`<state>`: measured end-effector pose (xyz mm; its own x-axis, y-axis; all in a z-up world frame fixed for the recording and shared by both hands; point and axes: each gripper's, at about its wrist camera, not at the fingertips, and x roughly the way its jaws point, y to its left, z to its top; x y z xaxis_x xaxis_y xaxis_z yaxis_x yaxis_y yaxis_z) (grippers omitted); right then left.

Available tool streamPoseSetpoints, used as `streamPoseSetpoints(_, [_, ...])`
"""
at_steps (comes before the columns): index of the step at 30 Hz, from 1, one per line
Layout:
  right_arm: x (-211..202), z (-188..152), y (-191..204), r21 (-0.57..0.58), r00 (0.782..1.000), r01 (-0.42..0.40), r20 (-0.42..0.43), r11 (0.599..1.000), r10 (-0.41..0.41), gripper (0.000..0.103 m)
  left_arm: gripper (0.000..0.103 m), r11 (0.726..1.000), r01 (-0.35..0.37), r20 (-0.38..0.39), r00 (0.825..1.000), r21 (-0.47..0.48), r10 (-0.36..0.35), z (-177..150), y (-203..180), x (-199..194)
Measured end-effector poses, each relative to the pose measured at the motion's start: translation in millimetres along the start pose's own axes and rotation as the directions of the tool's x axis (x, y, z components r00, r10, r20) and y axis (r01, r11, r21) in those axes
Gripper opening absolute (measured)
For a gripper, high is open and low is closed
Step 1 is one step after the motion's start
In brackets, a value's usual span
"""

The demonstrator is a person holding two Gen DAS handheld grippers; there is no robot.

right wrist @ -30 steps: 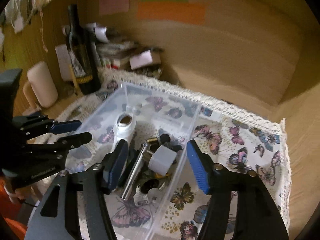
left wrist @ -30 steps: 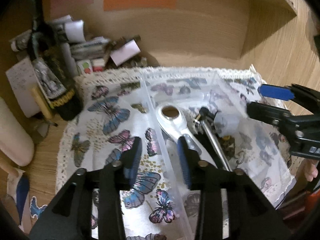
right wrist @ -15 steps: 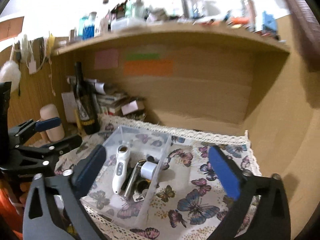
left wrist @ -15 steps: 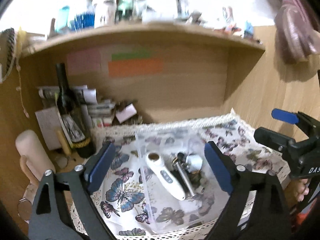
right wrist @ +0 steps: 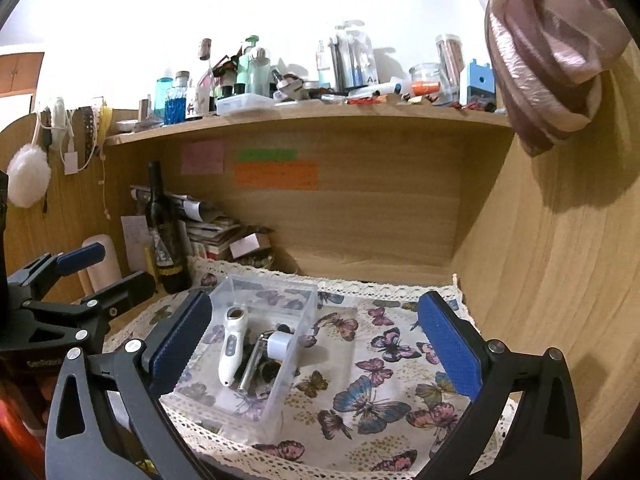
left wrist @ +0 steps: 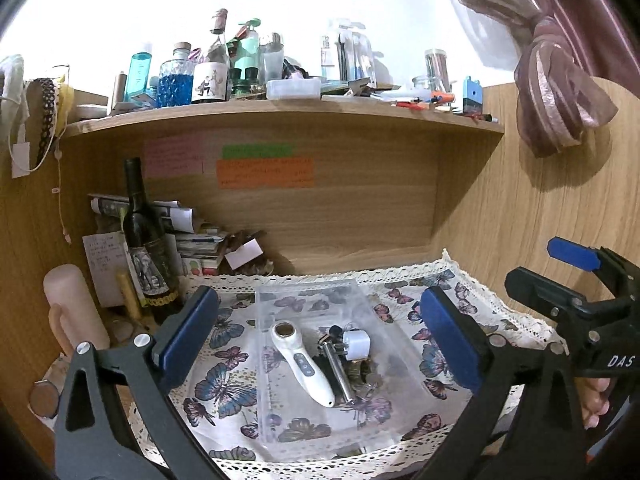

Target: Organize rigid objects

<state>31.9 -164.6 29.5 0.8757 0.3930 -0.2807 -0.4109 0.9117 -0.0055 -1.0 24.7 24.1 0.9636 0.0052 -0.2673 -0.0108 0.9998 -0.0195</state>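
Note:
A clear plastic box (left wrist: 280,412) (right wrist: 296,356) sits on a butterfly cloth (left wrist: 224,388) (right wrist: 372,392). In it lie a white handheld device (left wrist: 302,364) (right wrist: 232,346), a metal rod tool (left wrist: 338,368) (right wrist: 252,368), a white plug adapter (left wrist: 356,344) (right wrist: 279,345) and small dark bits. My left gripper (left wrist: 318,338) is open and empty, held back above the box. My right gripper (right wrist: 310,340) is open and empty, also held back. Each gripper shows in the other's view: the right one (left wrist: 572,284), the left one (right wrist: 84,276).
A dark wine bottle (left wrist: 146,248) (right wrist: 164,236), a pale cylinder (left wrist: 74,308) and stacked papers (left wrist: 200,244) stand at the back left. Wooden walls enclose the desk. A shelf (left wrist: 280,114) above holds several bottles. A tied curtain (left wrist: 560,80) hangs at the right.
Both grippers have pulled up and back from the box and opened wide. The left one let go of the white device, which lies in the box.

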Motion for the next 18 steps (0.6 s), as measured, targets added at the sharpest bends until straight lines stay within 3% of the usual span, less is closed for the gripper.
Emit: streamPoseSetpoints(18, [-8.1,-1.9,-5.8,0.006,1.0,-0.01,0.022,1.0,0.01,0.103,0.102,1.0,-0.004,0.006,1.0,-0.001,0.004,-0.4,-2.3,-1.1])
